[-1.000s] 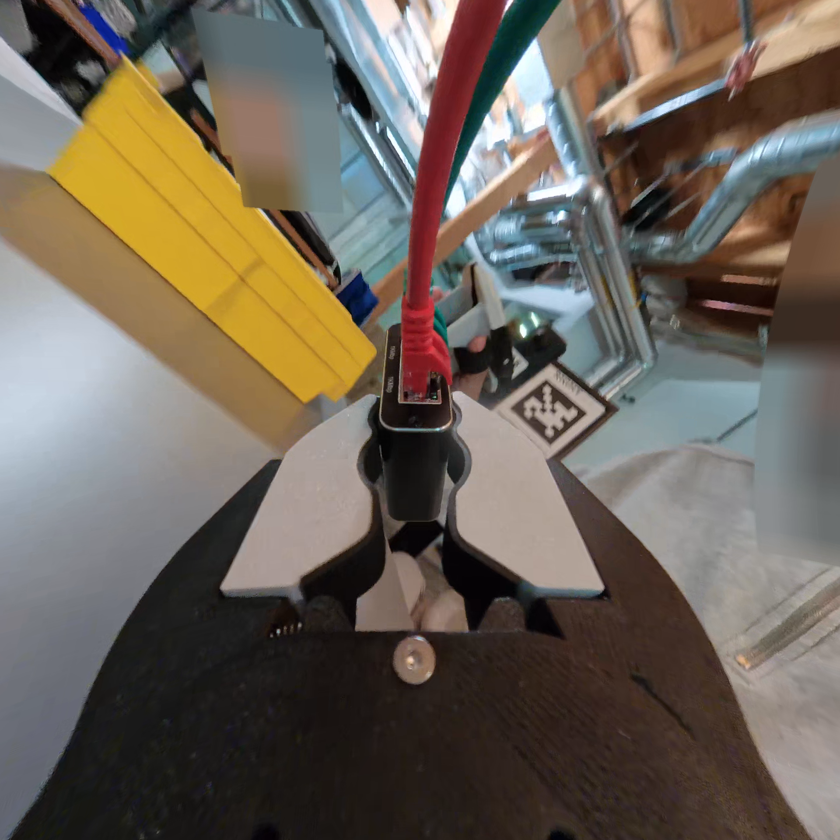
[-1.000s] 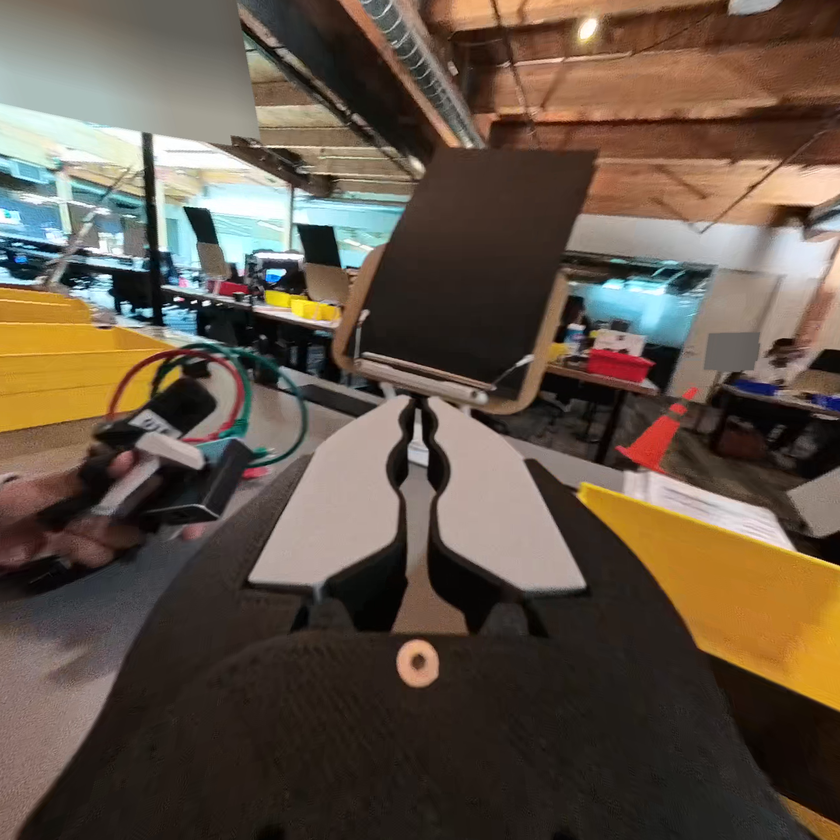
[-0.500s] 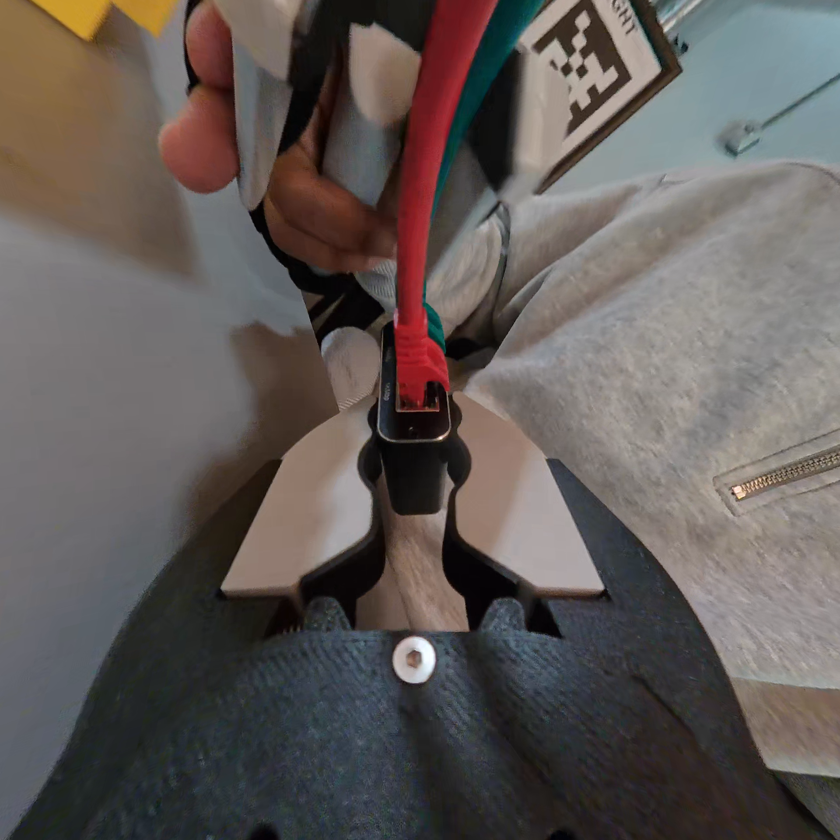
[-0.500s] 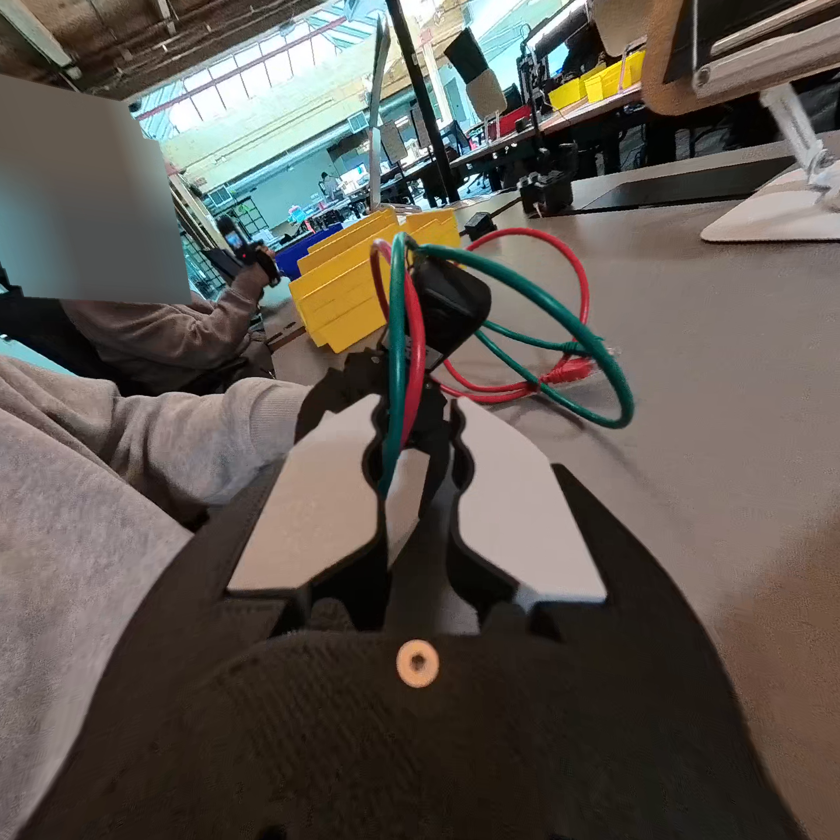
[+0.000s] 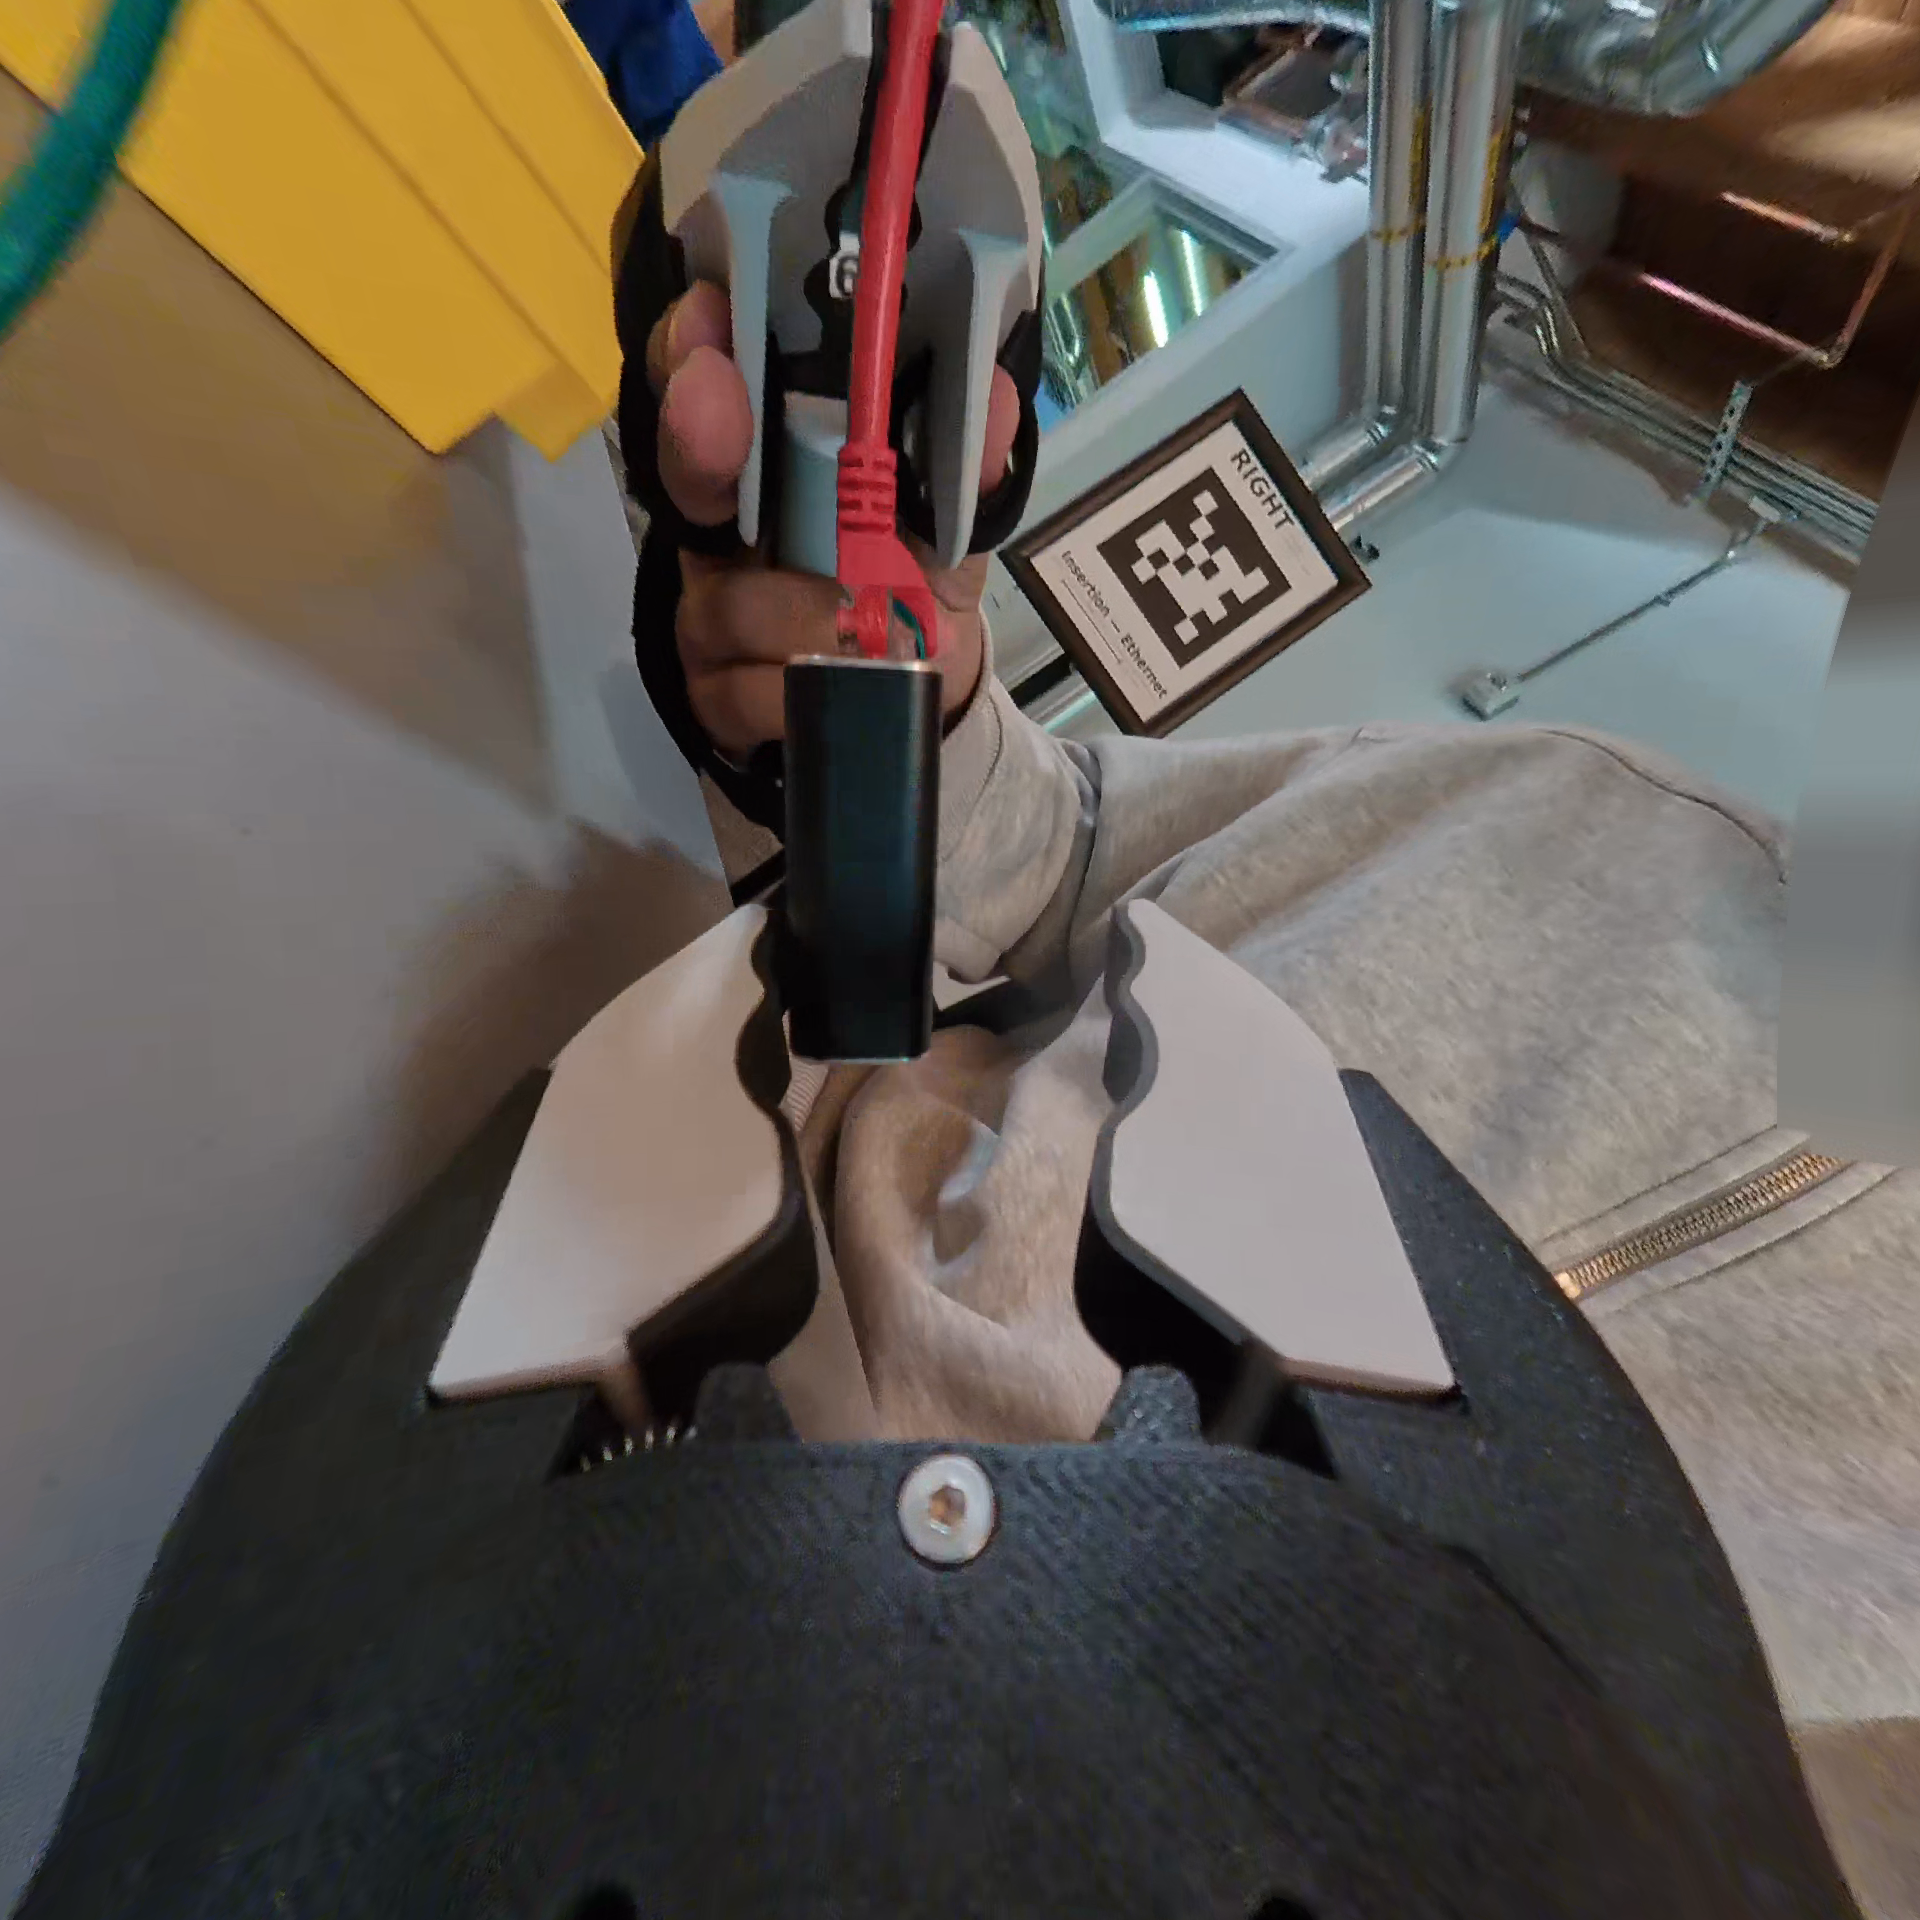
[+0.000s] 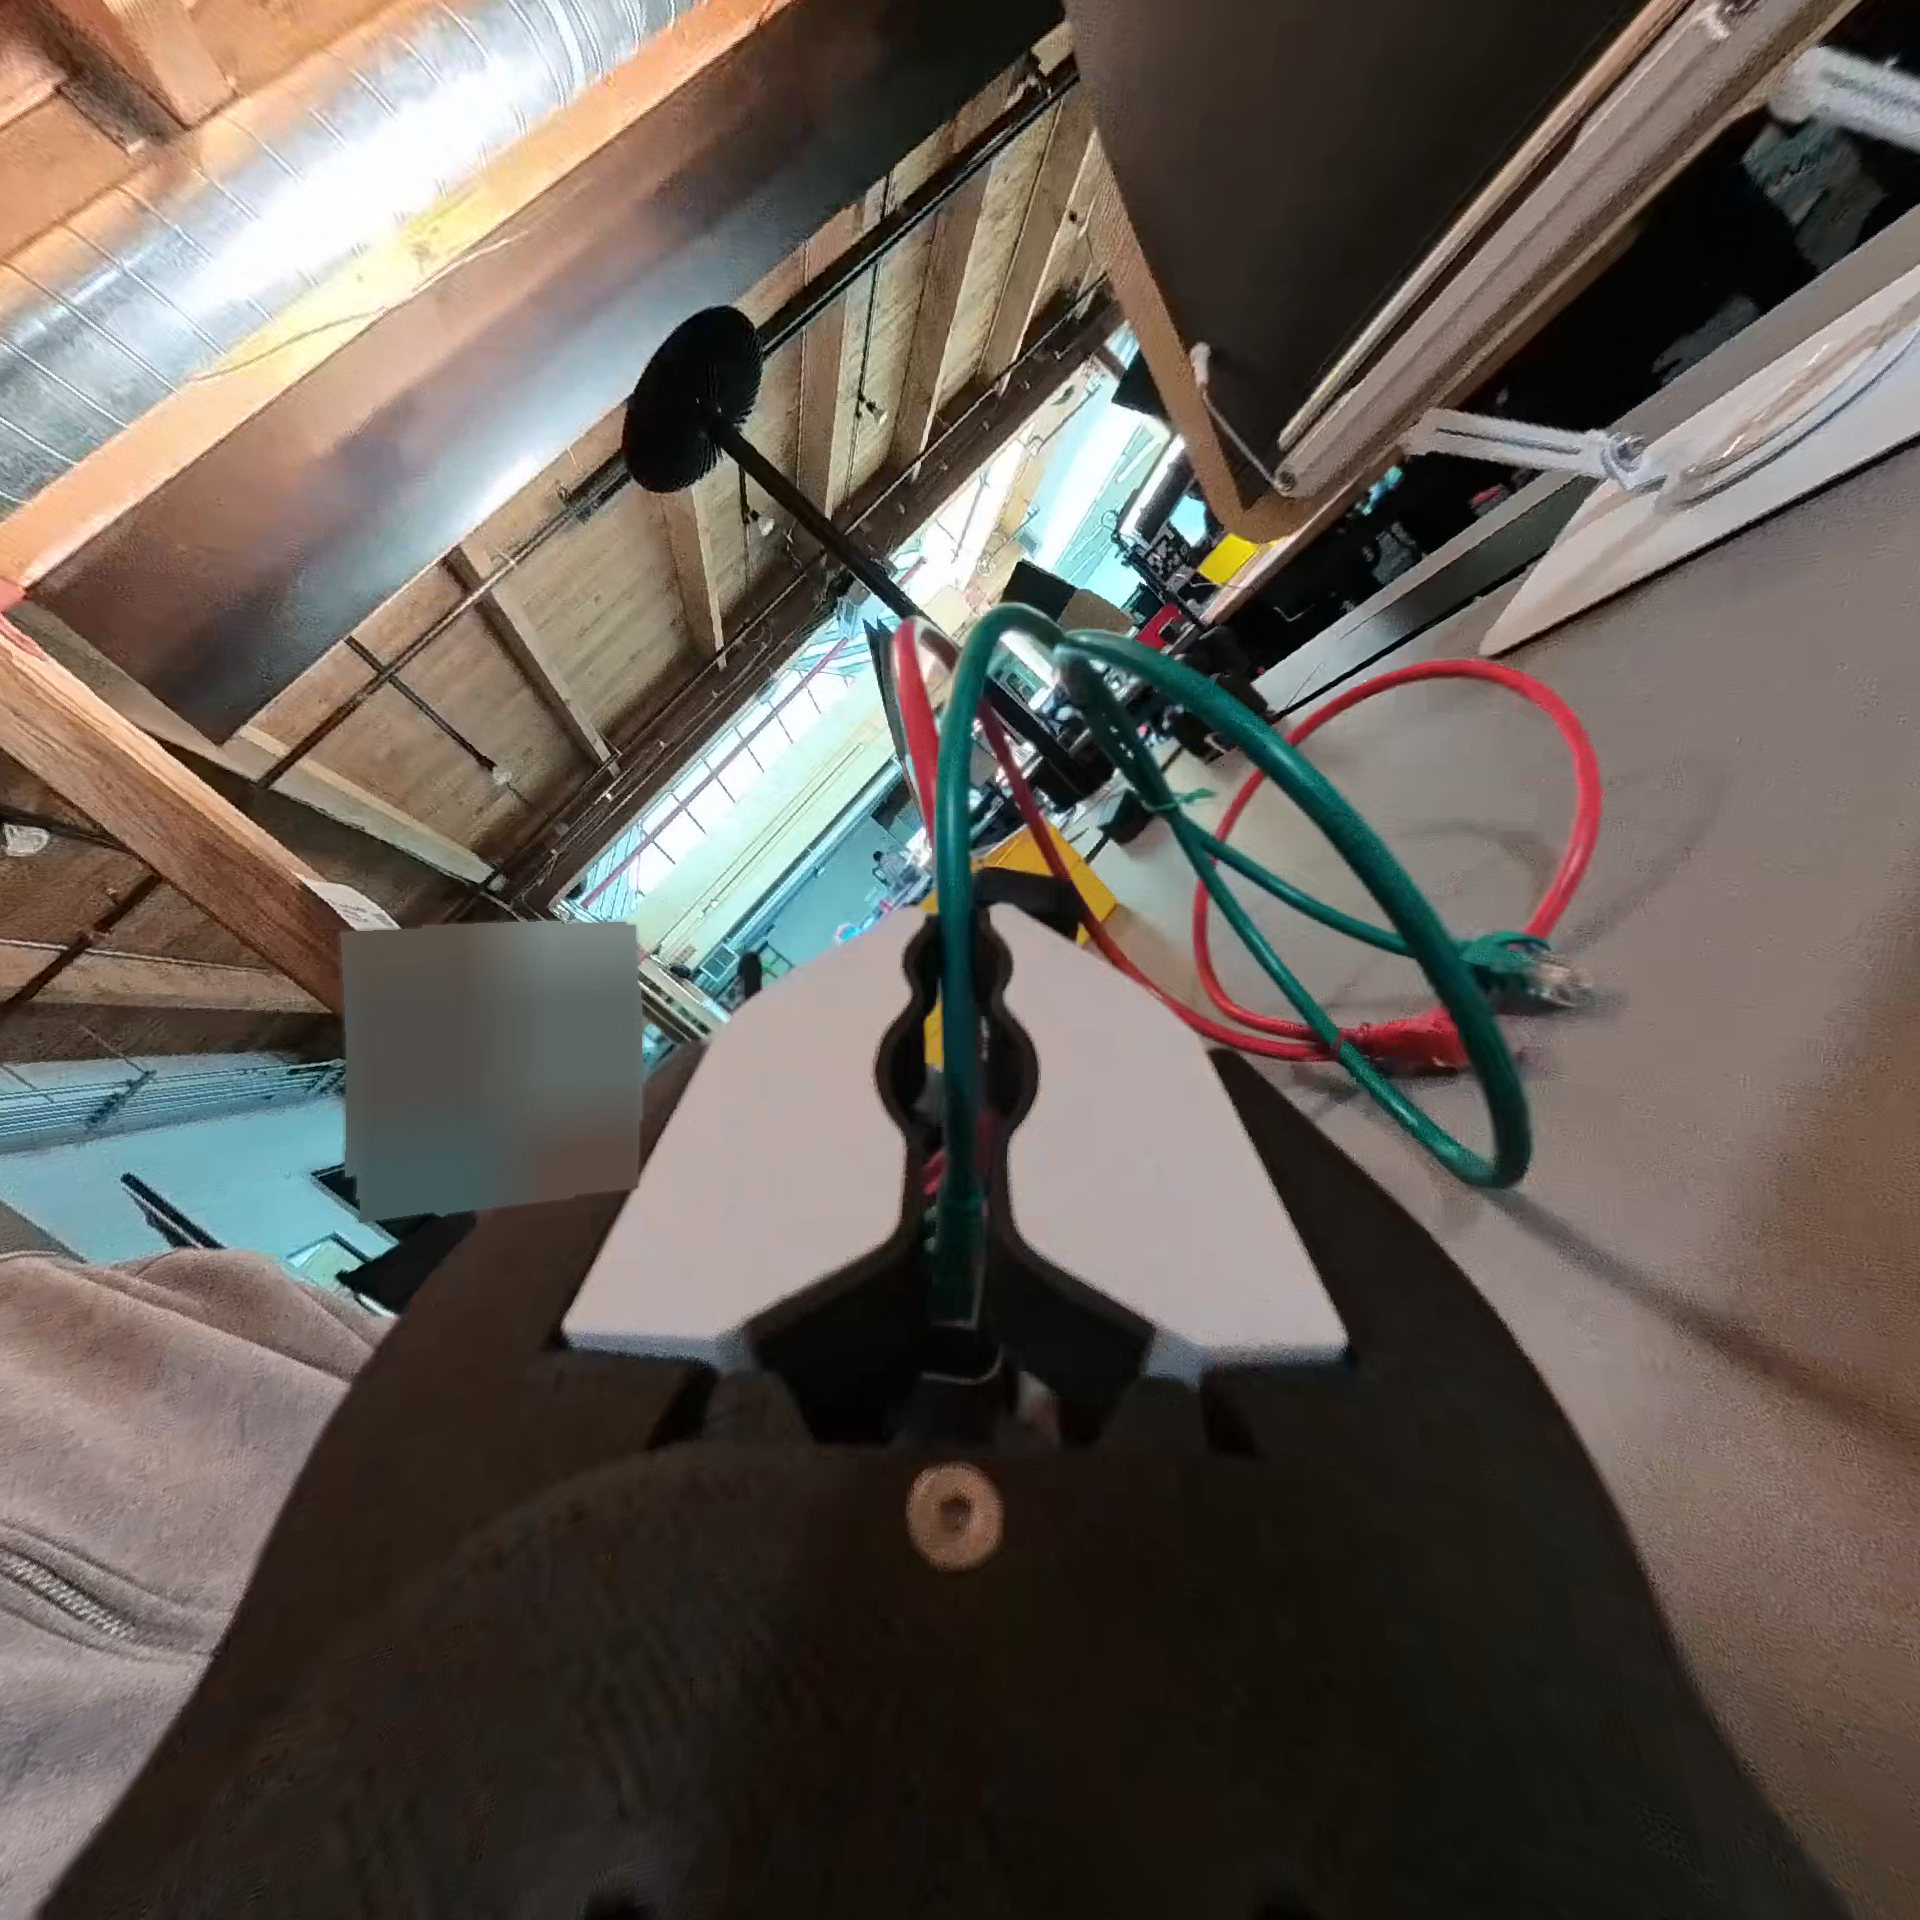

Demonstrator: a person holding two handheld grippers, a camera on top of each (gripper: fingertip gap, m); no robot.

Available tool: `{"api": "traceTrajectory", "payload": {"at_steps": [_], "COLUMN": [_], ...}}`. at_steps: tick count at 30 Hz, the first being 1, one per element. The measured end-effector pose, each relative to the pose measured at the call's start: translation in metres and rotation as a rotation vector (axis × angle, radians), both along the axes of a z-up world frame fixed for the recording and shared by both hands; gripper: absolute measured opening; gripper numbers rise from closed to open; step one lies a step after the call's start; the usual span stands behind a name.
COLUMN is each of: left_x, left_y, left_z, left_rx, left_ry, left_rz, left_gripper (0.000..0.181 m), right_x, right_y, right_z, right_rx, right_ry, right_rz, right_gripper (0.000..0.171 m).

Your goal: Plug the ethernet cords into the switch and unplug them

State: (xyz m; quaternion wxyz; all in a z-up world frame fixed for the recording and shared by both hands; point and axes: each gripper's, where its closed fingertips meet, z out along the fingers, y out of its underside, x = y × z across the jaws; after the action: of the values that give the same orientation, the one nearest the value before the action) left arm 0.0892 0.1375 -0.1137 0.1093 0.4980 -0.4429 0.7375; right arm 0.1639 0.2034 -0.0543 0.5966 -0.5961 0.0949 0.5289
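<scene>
In the left wrist view the black switch [image 5: 860,862] hangs upright from the red cord [image 5: 883,312], whose plug [image 5: 868,520] sits in its top end. My left gripper [image 5: 940,925] is open, and the switch's lower end hangs between its fingers, close to the left one. My right gripper [image 5: 857,488] is shut on the cords just above the switch. In the right wrist view my right gripper [image 6: 961,920] clamps the green cord [image 6: 961,1039], with the red cord [image 6: 1558,831] beside it. Both cords loop onto the table, where their free plugs [image 6: 1527,977] lie.
Yellow bins [image 5: 364,208] stand at the left. A framed black-and-white marker sign [image 5: 1184,561] is behind the switch. A person's grey sleeve [image 5: 1351,935] fills the right. A grey table [image 6: 1714,1195] and a dark screen on a white stand [image 6: 1351,208] show in the right wrist view.
My left gripper has opened and let go of the switch. My right gripper has shut on the cords, and the switch now hangs from them, farther out from the left fingers.
</scene>
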Motion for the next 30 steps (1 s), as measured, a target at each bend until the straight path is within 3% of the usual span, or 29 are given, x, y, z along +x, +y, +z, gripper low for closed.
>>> {"api": "traceTrajectory", "payload": {"at_steps": [6, 12, 15, 20, 28, 30], "left_x": [0.009, 0.014, 0.015, 0.012, 0.012, 0.012], "left_y": [0.011, 0.015, 0.014, 0.01, 0.014, 0.019], "left_z": [0.001, 0.002, 0.001, 0.004, 0.007, 0.009], "left_rx": [-0.011, -0.005, 0.009, 0.046, 0.063, 0.062], "left_ry": [-0.01, -0.018, -0.016, -0.051, -0.082, -0.093], "left_rz": [0.1, 0.146, 0.148, 0.133, 0.162, 0.187], "left_gripper": [0.069, 0.069, 0.065, 0.027, 0.025, 0.025], "right_x": [-0.013, -0.018, -0.023, -0.024, -0.014, -0.01], "right_y": [-0.002, 0.0, 0.001, 0.001, 0.003, 0.004], "right_z": [0.011, 0.012, 0.011, 0.011, 0.002, 0.002], "right_rx": [0.078, 0.094, 0.093, 0.104, 0.06, 0.048], "right_ry": [-0.059, 0.107, 0.116, 0.064, 0.001, -0.003], "right_rz": [-0.042, -0.081, -0.081, -0.09, -0.094, -0.097], "right_gripper": [0.006, 0.006, 0.006, 0.006, 0.007, 0.018]}}
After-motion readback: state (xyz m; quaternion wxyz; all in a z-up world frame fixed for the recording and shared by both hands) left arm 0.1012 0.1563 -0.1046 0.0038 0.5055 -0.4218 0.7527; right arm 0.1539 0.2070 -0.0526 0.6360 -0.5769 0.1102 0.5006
